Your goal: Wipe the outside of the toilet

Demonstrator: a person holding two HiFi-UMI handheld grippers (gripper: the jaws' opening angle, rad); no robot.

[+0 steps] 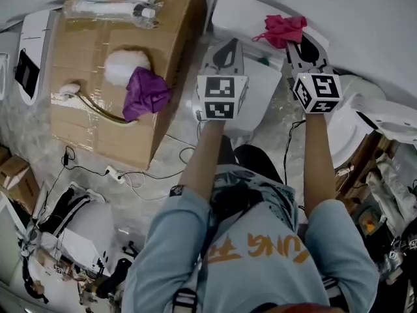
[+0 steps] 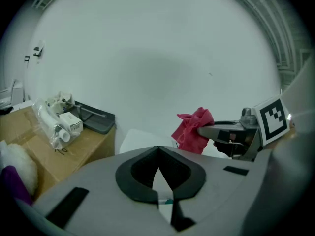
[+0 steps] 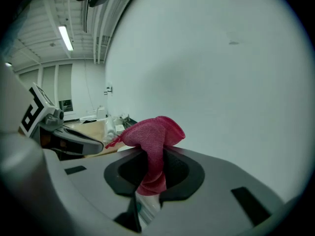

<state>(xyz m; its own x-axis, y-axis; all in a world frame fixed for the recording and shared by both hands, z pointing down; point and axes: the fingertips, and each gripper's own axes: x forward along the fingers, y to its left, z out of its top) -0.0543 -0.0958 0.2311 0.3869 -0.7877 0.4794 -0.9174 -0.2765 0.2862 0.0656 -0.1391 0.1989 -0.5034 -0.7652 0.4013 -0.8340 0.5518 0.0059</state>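
Right claw (image 3: 153,167): you clamp the pink cloth (image 3: 155,132), ready to wipe the toilet (image 1: 238,15) just ahead.
Left claw (image 2: 158,170): together, empty, idle alongside.

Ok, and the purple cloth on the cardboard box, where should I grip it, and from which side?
Grip the raised, bunched middle of the purple cloth, coming straight down from above. It lies crumpled in a heap on the cardboard box, so its folds stand up and should be easy to pinch. Probably avoid its lower edge, which seems to lie over a yellowish cord.
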